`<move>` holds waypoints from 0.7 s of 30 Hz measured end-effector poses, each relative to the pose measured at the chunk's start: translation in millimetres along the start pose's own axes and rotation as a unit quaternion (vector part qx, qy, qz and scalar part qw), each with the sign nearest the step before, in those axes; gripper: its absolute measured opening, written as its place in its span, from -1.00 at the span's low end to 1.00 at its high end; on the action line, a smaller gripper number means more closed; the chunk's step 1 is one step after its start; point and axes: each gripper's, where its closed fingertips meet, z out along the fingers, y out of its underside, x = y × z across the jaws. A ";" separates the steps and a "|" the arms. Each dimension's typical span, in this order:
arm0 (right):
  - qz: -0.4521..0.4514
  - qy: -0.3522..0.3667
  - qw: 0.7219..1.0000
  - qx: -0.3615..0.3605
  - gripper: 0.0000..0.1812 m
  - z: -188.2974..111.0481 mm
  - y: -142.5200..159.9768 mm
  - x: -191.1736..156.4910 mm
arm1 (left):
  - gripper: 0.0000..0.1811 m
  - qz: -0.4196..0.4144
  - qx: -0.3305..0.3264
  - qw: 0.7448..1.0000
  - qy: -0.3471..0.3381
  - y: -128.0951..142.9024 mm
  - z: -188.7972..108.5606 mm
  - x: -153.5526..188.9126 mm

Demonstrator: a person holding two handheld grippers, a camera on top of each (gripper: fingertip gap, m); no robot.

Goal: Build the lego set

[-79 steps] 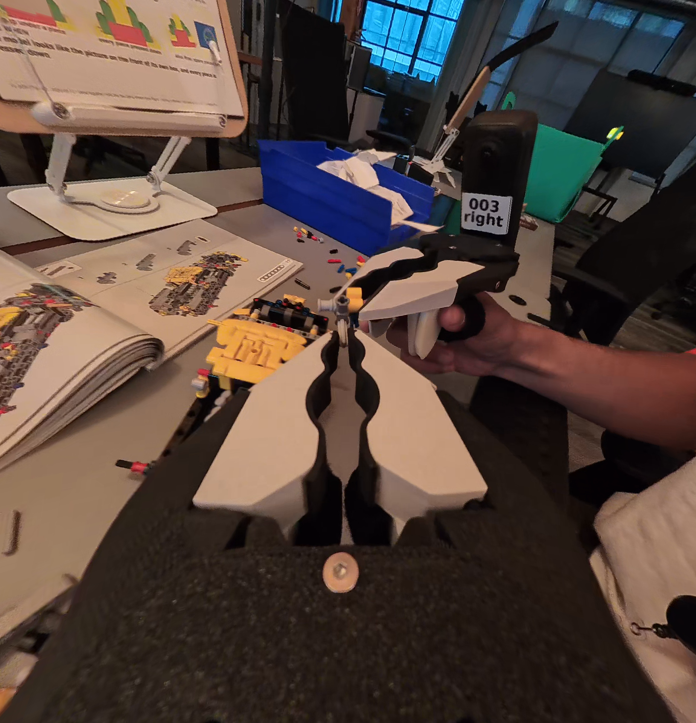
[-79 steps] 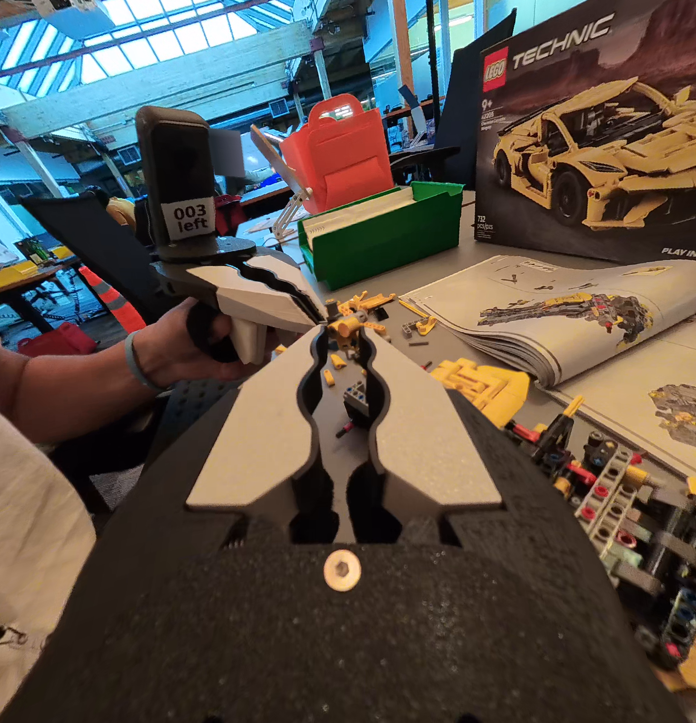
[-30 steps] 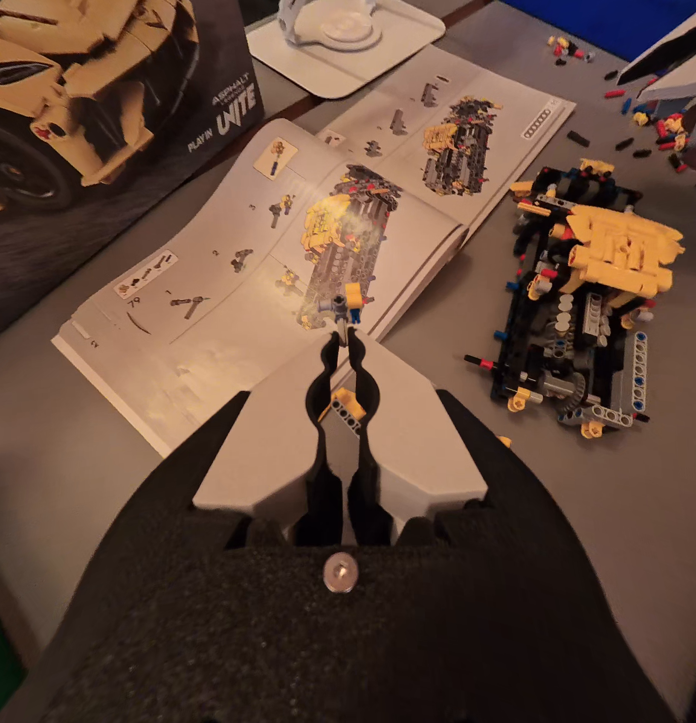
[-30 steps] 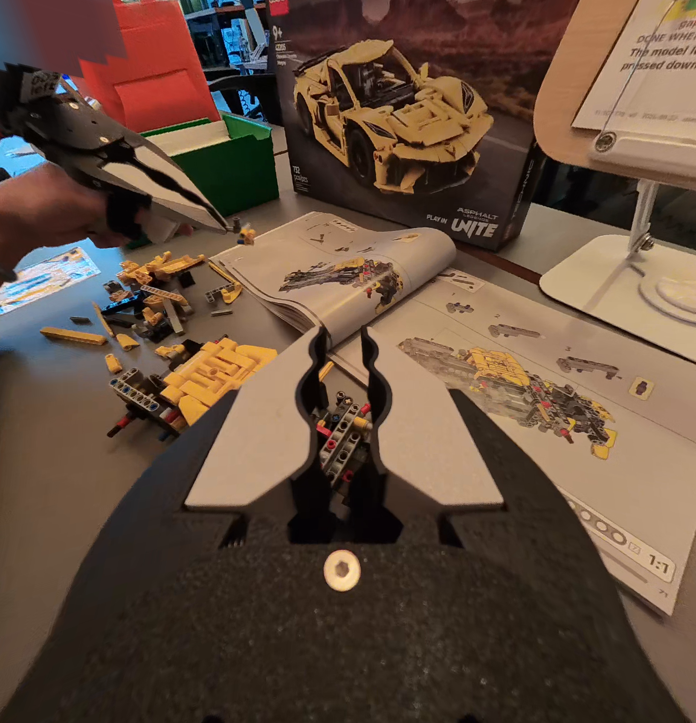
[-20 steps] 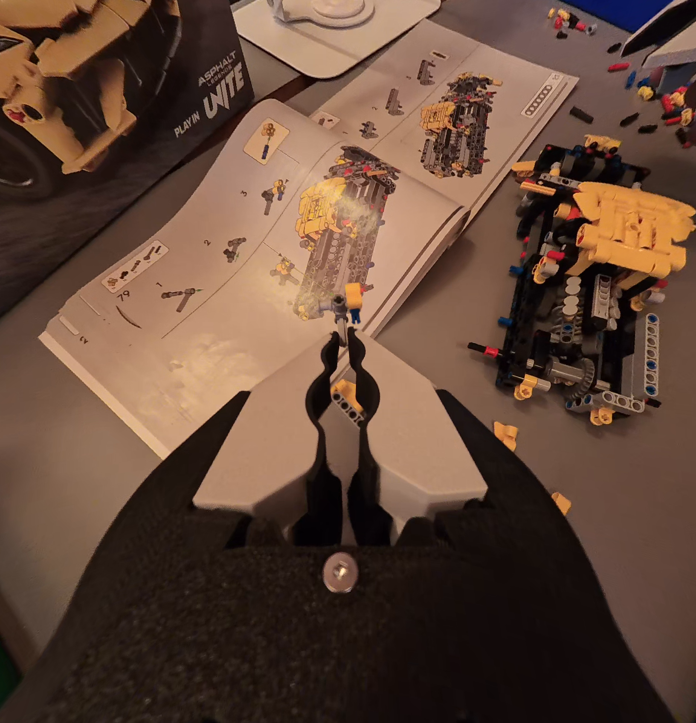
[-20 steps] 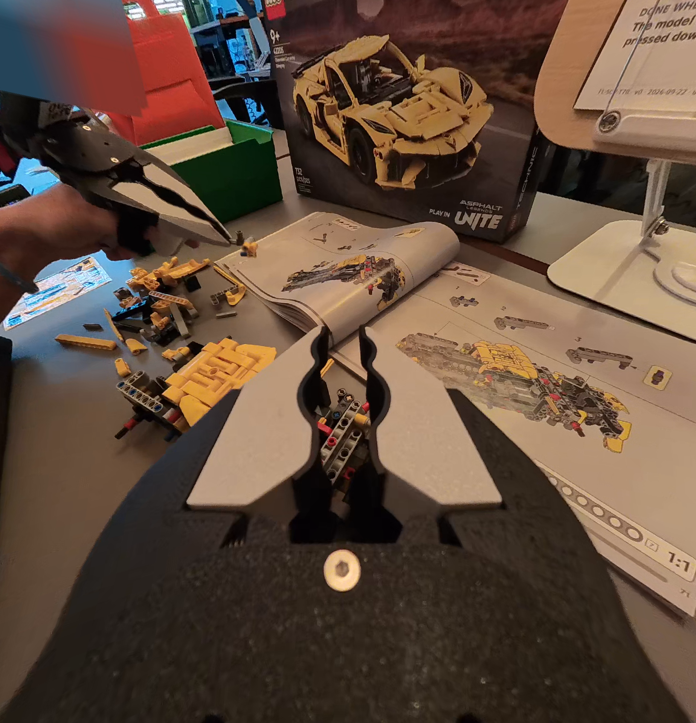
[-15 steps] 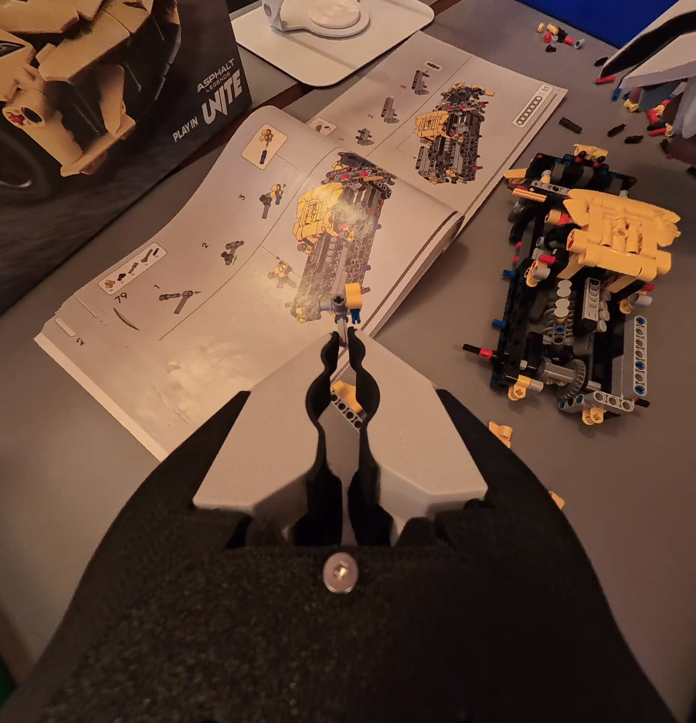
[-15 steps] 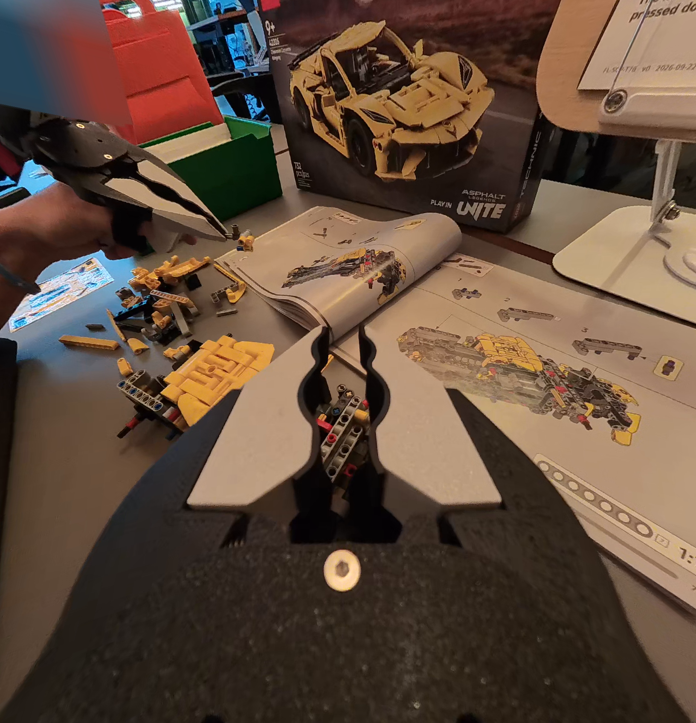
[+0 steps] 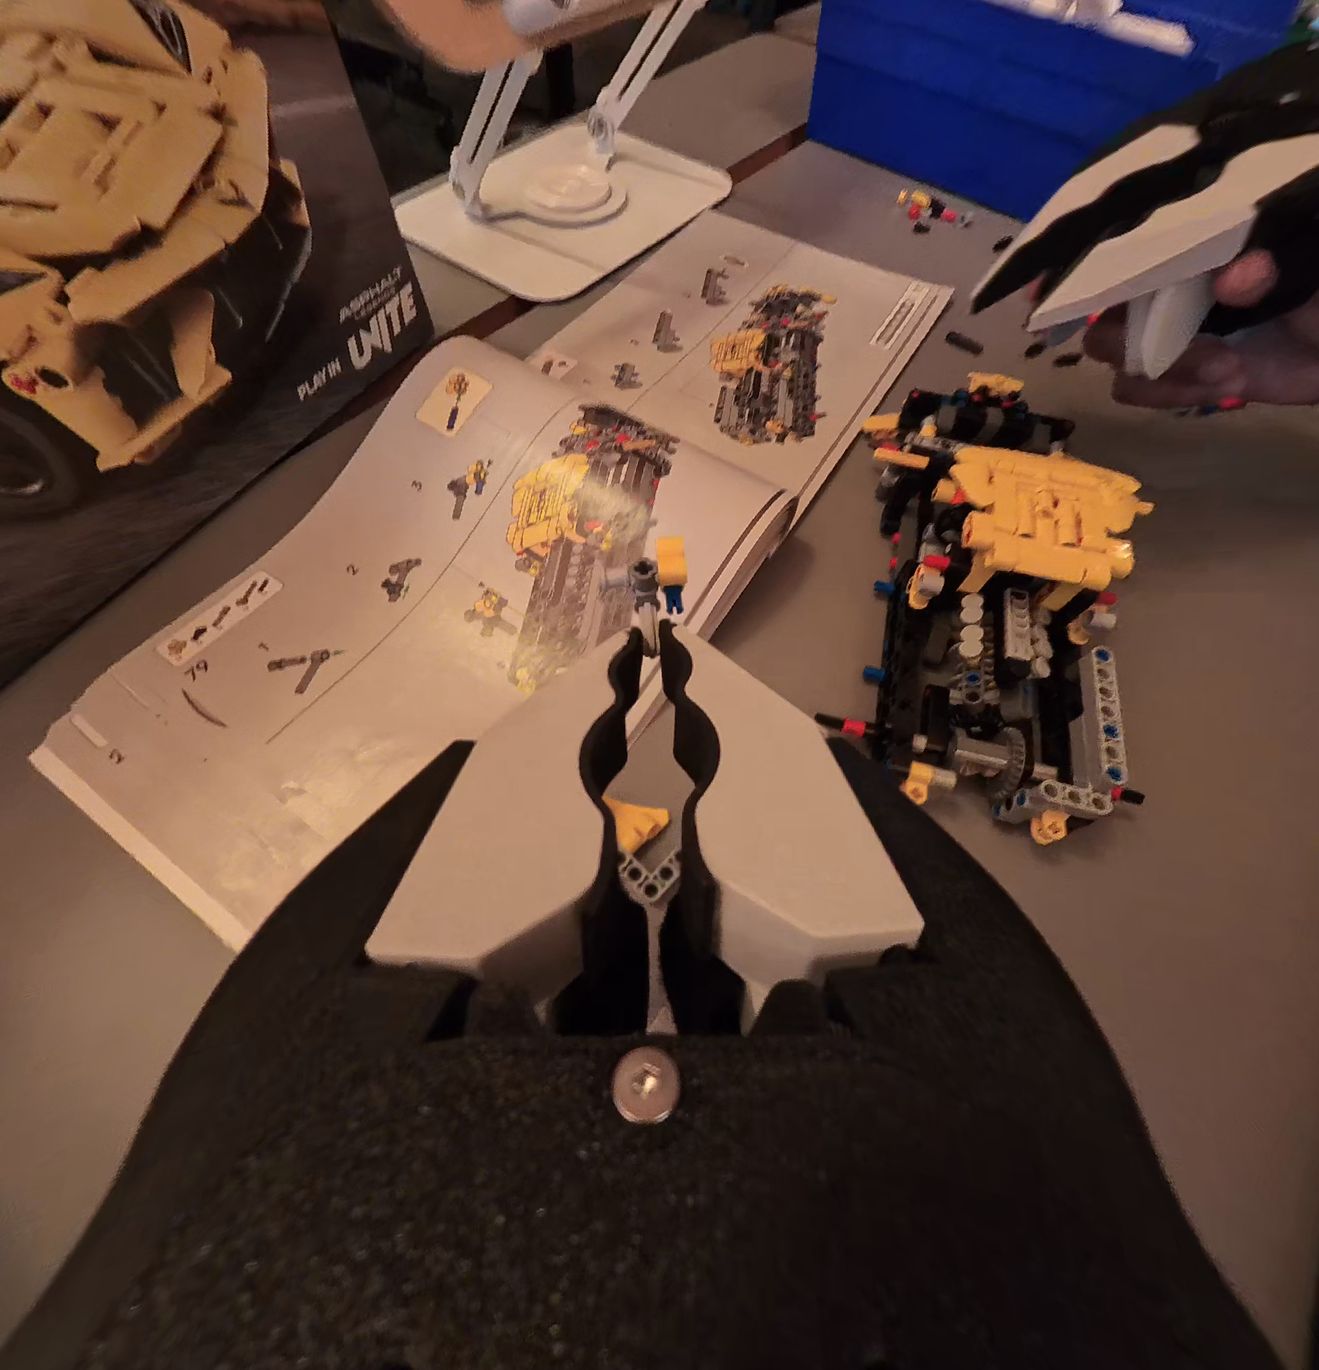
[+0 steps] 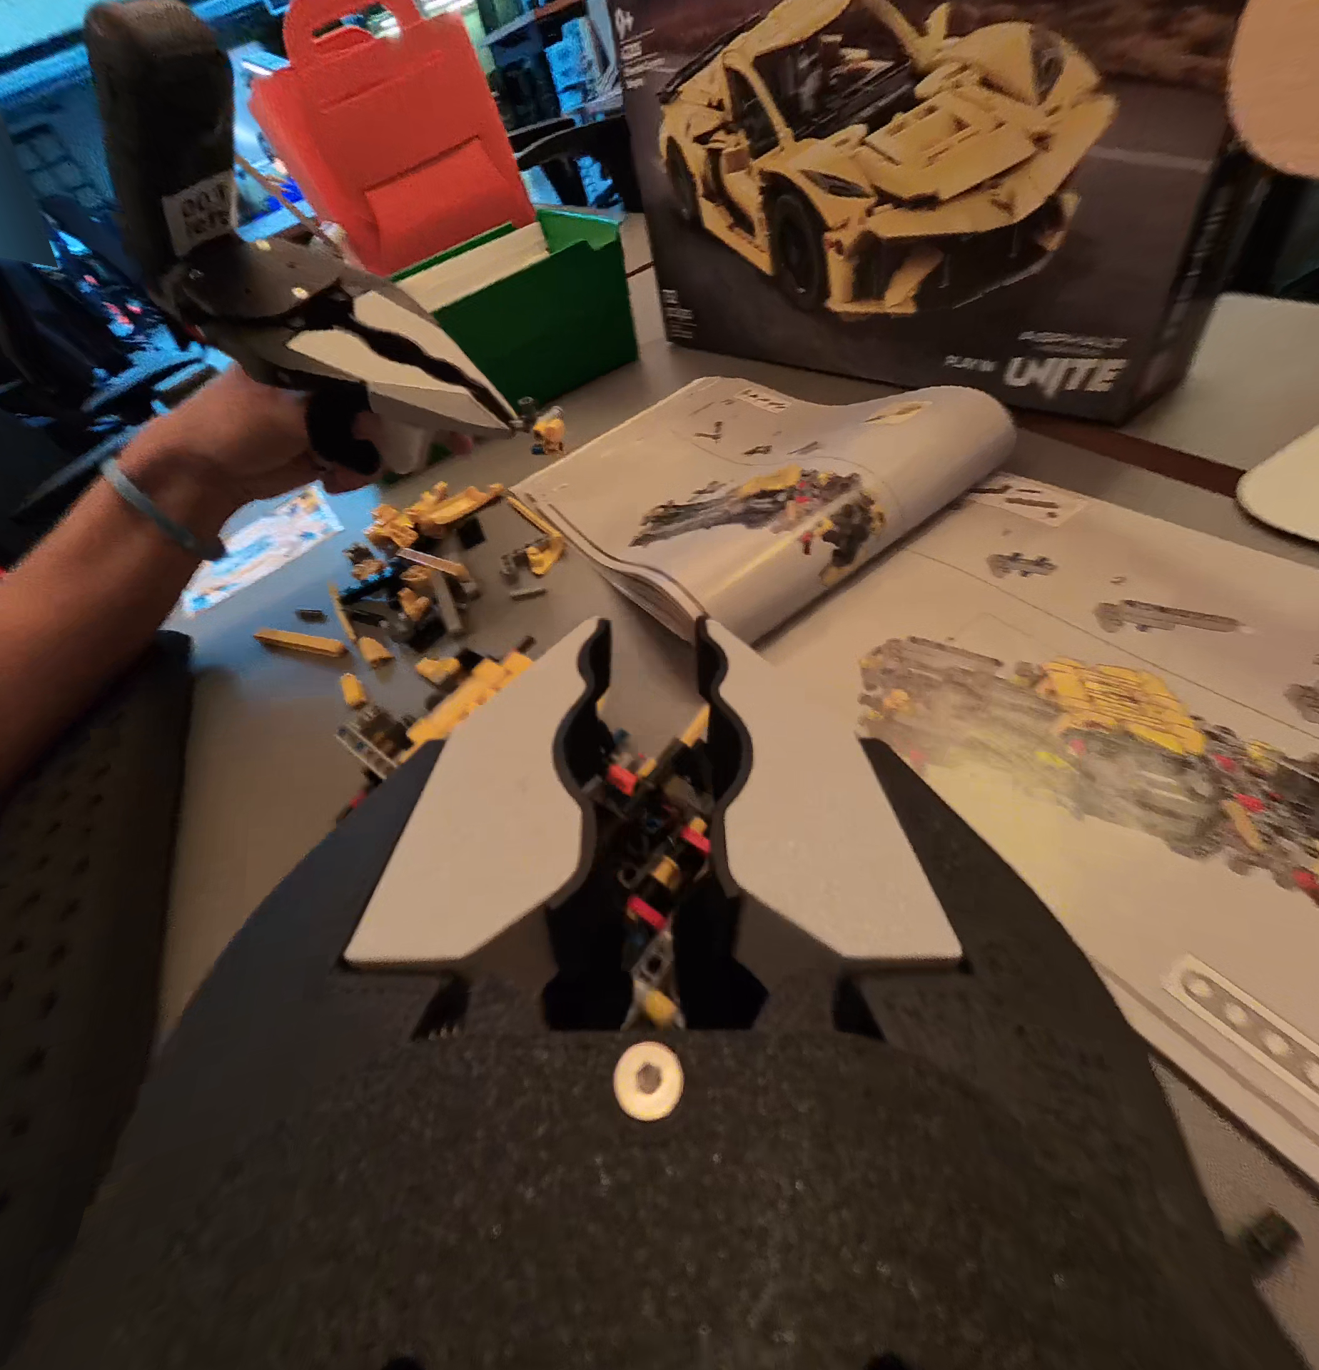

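The left gripper point(image 9: 648, 636) pinches a small grey-and-yellow lego piece point(image 9: 658, 577) at its tips, above the open instruction booklet point(image 9: 389, 593). The right gripper point(image 10: 650, 643) hangs with jaws parted and empty over the half-built lego car chassis point(image 9: 1005, 593), right of the booklet.

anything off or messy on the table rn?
Nothing damaged. Loose pieces lie scattered on the table beside the open manual, normal mid-build clutter. Left gripper pinches a small grey-yellow subassembly; right gripper is open over the chassis.
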 end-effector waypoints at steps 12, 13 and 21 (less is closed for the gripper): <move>0.030 -0.167 0.983 -0.075 -0.56 94.1 -59.3 -91.1 | -0.95 0.041 0.179 0.981 0.061 -68.0 -22.4 46.5; 0.042 -0.170 0.983 -0.058 -0.59 94.3 -66.3 -93.9 | -0.95 0.047 0.181 0.981 0.056 -69.2 -23.4 46.8; 0.030 -0.151 0.988 -0.028 -0.75 93.1 -87.1 -108.1 | -0.95 0.096 0.185 0.977 0.044 -72.8 -24.4 56.9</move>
